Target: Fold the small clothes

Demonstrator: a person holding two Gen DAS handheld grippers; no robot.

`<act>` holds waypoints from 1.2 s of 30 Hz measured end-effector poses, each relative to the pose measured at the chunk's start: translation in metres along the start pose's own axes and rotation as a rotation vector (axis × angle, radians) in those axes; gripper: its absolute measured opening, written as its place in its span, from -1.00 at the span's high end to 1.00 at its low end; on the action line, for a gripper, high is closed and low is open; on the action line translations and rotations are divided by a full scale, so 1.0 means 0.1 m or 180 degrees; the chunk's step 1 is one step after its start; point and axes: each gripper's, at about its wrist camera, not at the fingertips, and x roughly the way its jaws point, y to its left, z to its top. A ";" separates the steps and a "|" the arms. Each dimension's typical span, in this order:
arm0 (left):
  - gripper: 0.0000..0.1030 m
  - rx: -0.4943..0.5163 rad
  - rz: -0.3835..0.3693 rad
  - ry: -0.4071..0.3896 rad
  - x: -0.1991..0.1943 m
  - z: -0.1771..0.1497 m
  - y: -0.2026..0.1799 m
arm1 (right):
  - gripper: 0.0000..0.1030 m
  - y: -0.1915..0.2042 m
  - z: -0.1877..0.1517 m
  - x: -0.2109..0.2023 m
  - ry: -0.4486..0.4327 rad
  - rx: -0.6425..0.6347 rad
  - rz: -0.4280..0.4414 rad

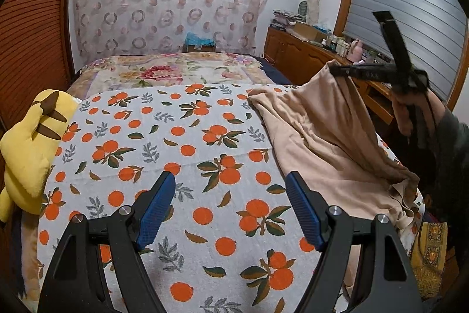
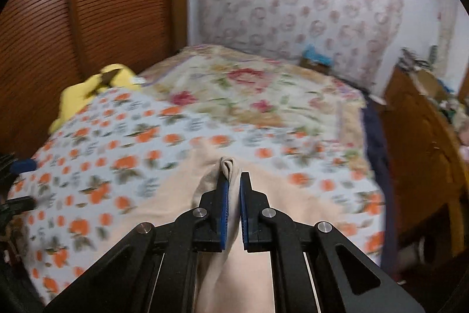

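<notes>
Your right gripper (image 2: 233, 181) is clamped on a bunched edge of the beige garment (image 1: 328, 137), lifting it off the bed (image 1: 205, 137)'s right side — the pick-up step. Your left gripper (image 1: 230, 181) hangs apart, empty; next, take an opposite edge and spread it flat.

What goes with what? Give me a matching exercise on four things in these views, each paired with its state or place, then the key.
Column one:
1. left hand-held gripper
2. right hand-held gripper
3. beige garment
4. yellow plush toy

Column two:
A. lies at the bed's left edge, beside the wooden slatted door
B. shut on a fold of cloth
C. open over the orange-print sheet, nothing between its pads
D. one part lifted off the bed, the rest draped on the sheet

Pairs: 1-C, 2-B, 3-D, 4-A
</notes>
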 end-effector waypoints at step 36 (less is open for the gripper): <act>-0.52 0.0400 -0.0392 0.0288 0.23 -0.28 -0.72 | 0.14 0.64 -1.58 -0.96 0.0190 0.0348 0.0048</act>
